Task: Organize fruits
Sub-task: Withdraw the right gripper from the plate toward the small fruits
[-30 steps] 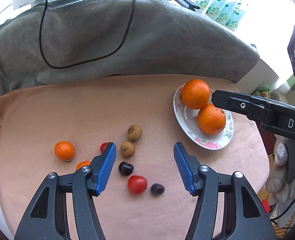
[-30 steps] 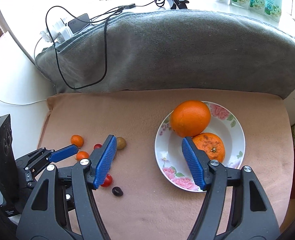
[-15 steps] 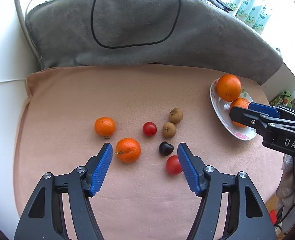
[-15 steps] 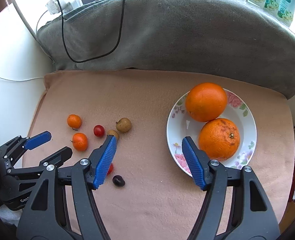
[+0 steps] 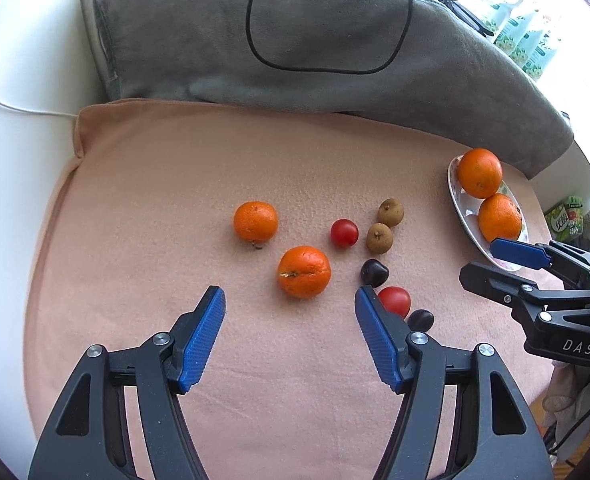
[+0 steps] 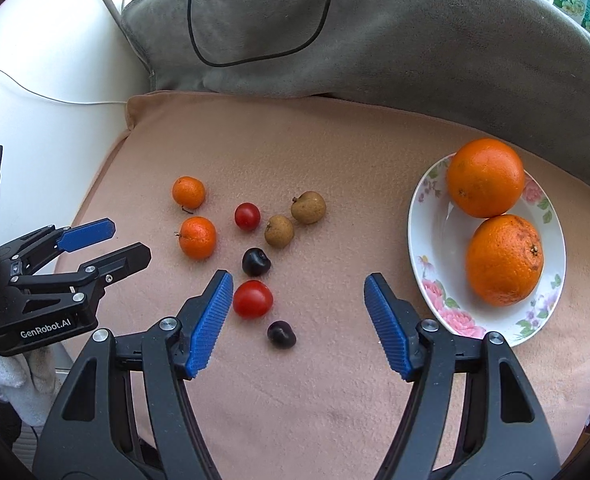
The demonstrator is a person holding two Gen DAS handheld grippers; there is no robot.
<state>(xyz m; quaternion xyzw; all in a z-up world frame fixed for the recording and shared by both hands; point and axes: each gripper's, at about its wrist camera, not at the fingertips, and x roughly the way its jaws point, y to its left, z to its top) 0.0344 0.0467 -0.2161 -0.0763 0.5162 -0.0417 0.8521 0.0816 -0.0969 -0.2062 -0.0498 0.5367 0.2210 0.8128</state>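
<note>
Two oranges (image 6: 491, 208) on floral plate (image 6: 427, 248)

We are seeing bare peach cloth (image 6: 295, 400) stretching wide between the plate (image 6: 427, 248) and the loose fruit, and again between the fruit and the grey blanket (image 6: 375, 40) behind. The fruit is crowding the middle: two mandarins (image 5: 303, 271), two tomatoes (image 6: 252, 299), two brown fruits (image 6: 308, 207) and two dark ones (image 6: 256, 261) are lying close together with narrow gaps. The near tomato is sitting just beside the right gripper (image 6: 298, 310), whose jaws are gaping. The left gripper (image 5: 290, 322), jaws wide apart too, is facing the nearer mandarin with bare cloth between. Two oranges (image 6: 485, 176) are filling much of the plate.
</note>
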